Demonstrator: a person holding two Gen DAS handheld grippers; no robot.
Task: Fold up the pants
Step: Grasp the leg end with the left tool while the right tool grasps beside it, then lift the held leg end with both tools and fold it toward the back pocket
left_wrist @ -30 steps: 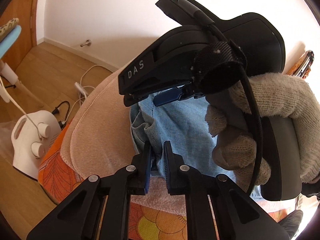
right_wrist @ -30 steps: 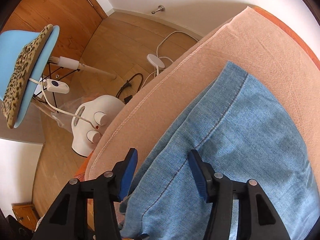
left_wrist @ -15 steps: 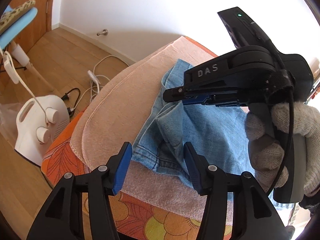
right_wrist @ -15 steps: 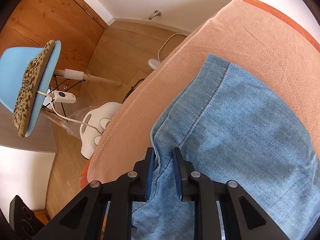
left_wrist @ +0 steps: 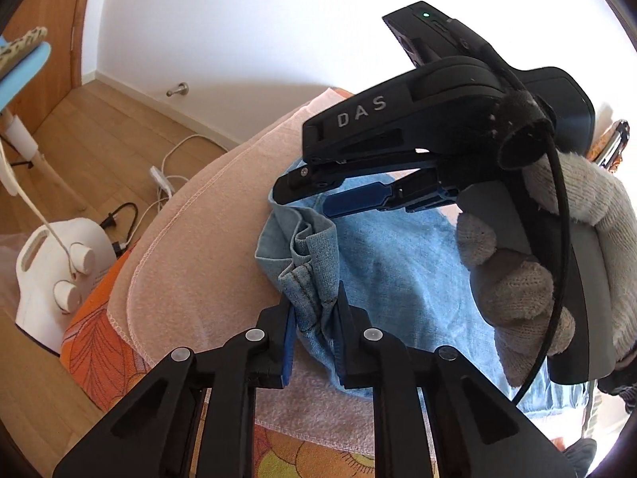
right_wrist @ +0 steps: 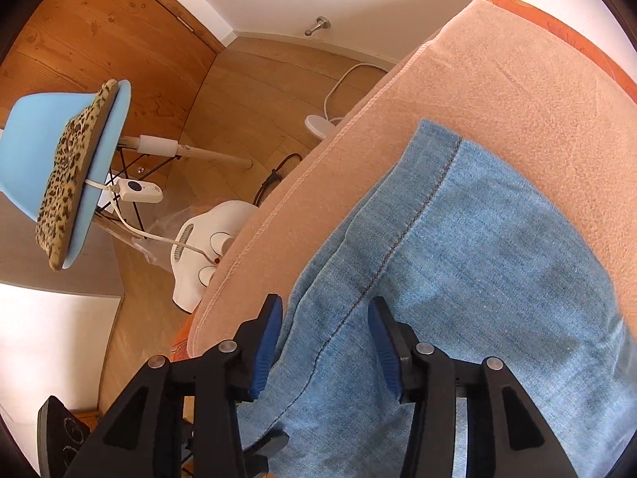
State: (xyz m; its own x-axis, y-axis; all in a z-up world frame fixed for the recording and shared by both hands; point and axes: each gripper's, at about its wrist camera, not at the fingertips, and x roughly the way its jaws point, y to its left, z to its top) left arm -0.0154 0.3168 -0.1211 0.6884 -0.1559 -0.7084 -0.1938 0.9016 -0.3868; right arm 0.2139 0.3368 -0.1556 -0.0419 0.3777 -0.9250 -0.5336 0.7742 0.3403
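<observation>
wooden flooring, a white wall and a white appliance with trailing cables are noted beyond the work surface. a peach towel is spread over an orange patterned cover, and the pants, light blue denim, are laid on the towel near its curved edge.

left tool: the jaws are nearly closed, with a bunched, seamed fold of denim pinched between them at the near edge of the garment.

right tool: the jaws are held apart, astride the stitched seam, with cloth lying between the pads but not clamped. it is carried in a gloved hand and hovers close over the garment in the left view.

risks judged:
1. only a crumpled bunch is held by the left tool, so a lift may slip or drag 1 layer, leaving a crooked fold.
2. with the right tool unclamped, that side would stay behind and the cloth would twist.
3. the towel may be caught or pulled along, being loose.
4. contact between the 2 tools is possible, given their closeness.
</observation>
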